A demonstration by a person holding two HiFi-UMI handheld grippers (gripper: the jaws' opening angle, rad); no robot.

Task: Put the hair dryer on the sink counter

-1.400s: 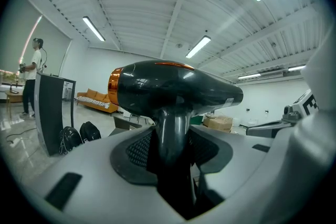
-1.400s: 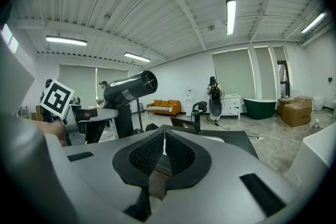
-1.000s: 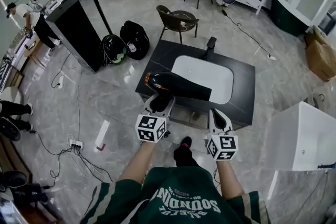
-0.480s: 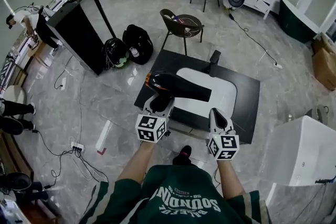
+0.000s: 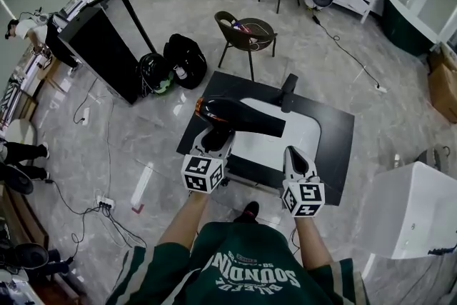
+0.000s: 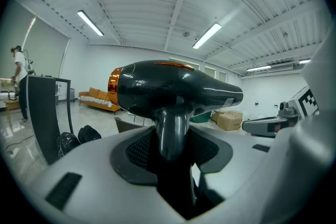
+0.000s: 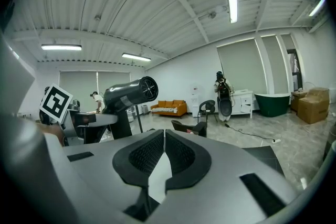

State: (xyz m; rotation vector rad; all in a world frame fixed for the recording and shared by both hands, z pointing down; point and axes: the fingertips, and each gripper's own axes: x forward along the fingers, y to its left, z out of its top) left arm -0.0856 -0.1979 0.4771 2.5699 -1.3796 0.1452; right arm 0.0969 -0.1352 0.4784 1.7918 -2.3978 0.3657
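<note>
Hair dryer (image 5: 239,116), handle clamped in the left gripper's (image 5: 214,141) fingers, is held above the desk (image 5: 335,133) with its barrel crosswise, nozzle toward the right gripper's (image 5: 295,159) closed, empty fingers

- Dryer (image 5: 239,116): glossy black plastic, metallic orange band.
- Counter (image 5: 335,143): dark, matt, stone-like.
- Basin (image 5: 285,139): smooth white, slight sheen.
- Floor (image 5: 143,143): polished grey marble-look tiles.
- Left gripper (image 5: 216,138): matt grey plastic shell.
</note>
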